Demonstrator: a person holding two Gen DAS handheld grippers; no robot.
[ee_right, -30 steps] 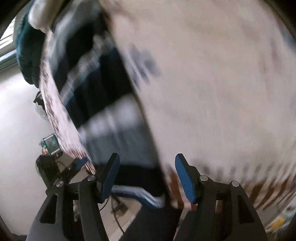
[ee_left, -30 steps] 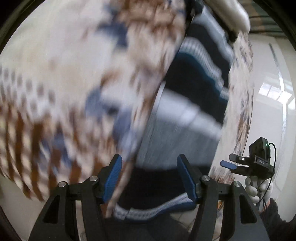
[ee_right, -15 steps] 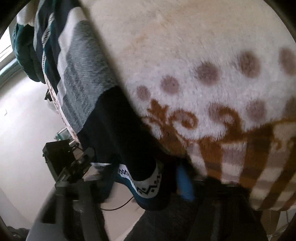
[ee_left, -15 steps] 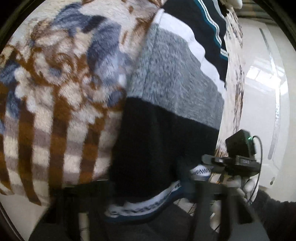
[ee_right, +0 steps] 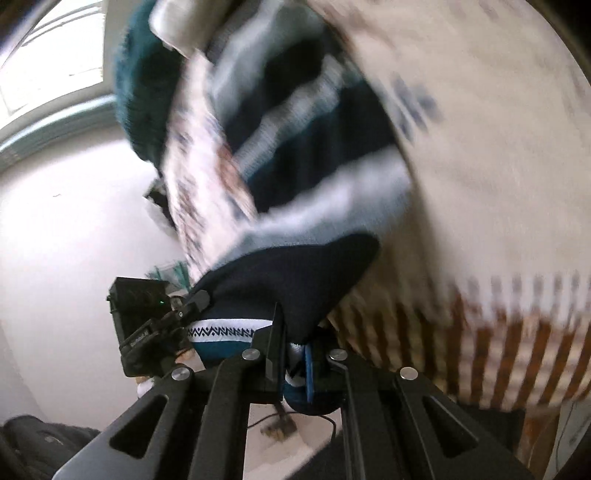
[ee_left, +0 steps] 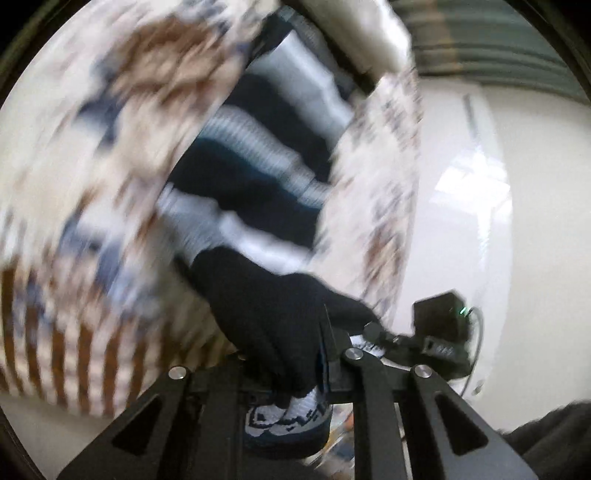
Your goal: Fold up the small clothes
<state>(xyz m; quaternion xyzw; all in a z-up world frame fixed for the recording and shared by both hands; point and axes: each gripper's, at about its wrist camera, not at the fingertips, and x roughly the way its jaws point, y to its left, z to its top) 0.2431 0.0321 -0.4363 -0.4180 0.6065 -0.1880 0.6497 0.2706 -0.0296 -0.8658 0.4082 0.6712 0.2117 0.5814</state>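
A striped sweater (ee_left: 258,177) in navy, white, grey and teal lies on a patterned blanket; it also shows in the right wrist view (ee_right: 295,147). My left gripper (ee_left: 291,373) is shut on the sweater's dark hem with its white patterned band (ee_left: 284,417). My right gripper (ee_right: 293,365) is shut on the other corner of the same hem (ee_right: 221,328). Both hold the hem lifted off the blanket. Each gripper sees the other: the right one (ee_left: 424,339) and the left one (ee_right: 155,325). The view is motion-blurred.
A cream blanket with brown and blue patterns (ee_left: 92,184) covers the surface, also seen in the right wrist view (ee_right: 498,184). A teal garment (ee_right: 140,92) and a white item (ee_left: 369,33) lie at the far end. A window (ee_right: 48,55) is behind.
Both grippers went from open around the hem to shut on it. They have pulled the hem up and back off the blanket.
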